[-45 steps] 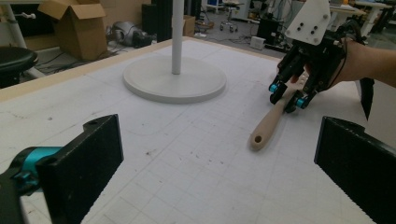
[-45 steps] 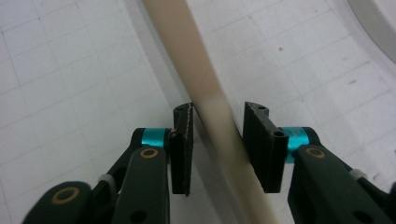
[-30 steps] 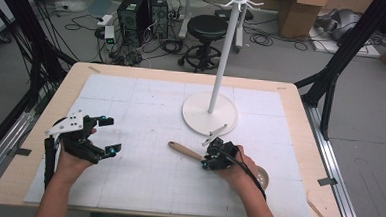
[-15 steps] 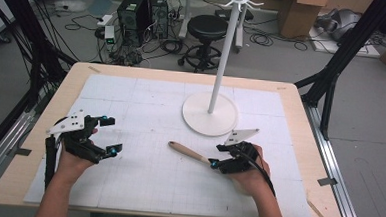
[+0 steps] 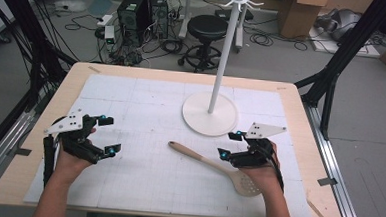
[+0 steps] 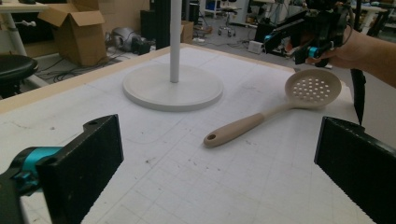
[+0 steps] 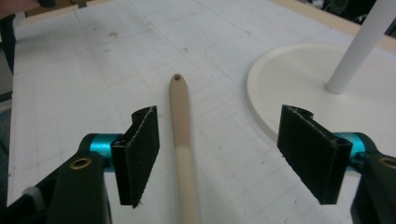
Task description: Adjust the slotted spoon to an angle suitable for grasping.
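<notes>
While both tongs gape empty, beige slotted spoon (image 5: 217, 166) lies flat; perforated round head; hole in handle tip.

1. No legible text, label, brand, number or sign appears in any view.
2. The white mat (image 5: 142, 176) on the table carries a printed grid of fine lines, without readable figures.
3. The cardboard boxes (image 6: 74, 28) on the floor show plain faces; any marking on them is too small to read.
</notes>
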A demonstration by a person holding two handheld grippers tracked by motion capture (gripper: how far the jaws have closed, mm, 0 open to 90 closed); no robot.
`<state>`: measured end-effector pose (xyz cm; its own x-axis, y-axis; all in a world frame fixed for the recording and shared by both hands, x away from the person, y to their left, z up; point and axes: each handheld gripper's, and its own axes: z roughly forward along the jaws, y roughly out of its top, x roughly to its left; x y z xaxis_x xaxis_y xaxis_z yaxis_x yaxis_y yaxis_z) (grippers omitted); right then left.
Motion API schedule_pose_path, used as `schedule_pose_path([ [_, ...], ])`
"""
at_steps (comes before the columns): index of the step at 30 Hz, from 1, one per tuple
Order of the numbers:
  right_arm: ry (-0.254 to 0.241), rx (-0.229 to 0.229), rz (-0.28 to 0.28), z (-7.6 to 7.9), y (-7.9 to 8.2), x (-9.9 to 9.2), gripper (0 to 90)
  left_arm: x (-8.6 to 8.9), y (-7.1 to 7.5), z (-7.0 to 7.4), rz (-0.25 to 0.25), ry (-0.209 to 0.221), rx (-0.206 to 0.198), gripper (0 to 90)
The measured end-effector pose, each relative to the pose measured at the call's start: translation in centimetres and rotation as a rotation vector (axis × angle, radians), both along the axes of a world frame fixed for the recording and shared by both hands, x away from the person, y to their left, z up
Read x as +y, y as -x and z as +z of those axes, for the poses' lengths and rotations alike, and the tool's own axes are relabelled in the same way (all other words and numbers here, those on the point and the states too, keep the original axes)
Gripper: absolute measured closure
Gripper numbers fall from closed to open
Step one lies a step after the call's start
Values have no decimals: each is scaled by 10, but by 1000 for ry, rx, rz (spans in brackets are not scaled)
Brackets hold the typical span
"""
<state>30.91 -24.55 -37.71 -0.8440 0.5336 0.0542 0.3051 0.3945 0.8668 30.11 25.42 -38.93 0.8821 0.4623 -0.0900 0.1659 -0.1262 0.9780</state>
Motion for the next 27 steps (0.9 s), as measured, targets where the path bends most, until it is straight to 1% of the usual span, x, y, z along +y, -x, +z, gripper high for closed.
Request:
schedule_pose_path([
  [1, -5, -7, 2, 0, 1, 0, 234, 1, 0, 0, 3, 1, -1, 17],
  [2, -3, -24, -10, 1, 2, 1, 189, 1, 1, 1, 2, 2, -1, 17],
  [3, -3, -24, -10, 1, 2, 1, 189, 1, 1, 1, 2, 2, -1, 17],
  [4, -12, -48, -20, 2, 3, 1, 174, 1, 1, 1, 2, -1, -2, 17],
  [6, -19, -62, -35, 3, 3, 0, 150, 0, 1, 0, 0, -3, 1, 17],
  [8, -33, -56, -40, 3, 3, -2, 149, -1, 0, 0, -2, -4, 3, 17],
  [10, -50, -57, -34, 2, 3, -3, 134, -2, 1, 0, 1, -12, 4, 17],
  [14, -50, -57, -24, 2, 4, -1, 118, -3, 2, 0, 2, -14, 4, 17],
  [17, -54, -59, -26, 2, 5, -1, 116, -3, 4, 1, -2, -3, -1, 17],
  [19, -55, -58, -27, 3, 5, -1, 115, -3, 4, 2, -1, -2, 0, 17],
  [20, -54, -65, -26, 3, 4, -1, 112, -3, 3, 1, -1, -4, 0, 17],
  [23, -50, -63, -25, 2, 4, 0, 112, -3, 3, 1, 5, -7, 5, 17],
  [27, -48, -63, -27, 3, 5, 0, 113, -3, 3, 1, 3, -5, 3, 17],
])
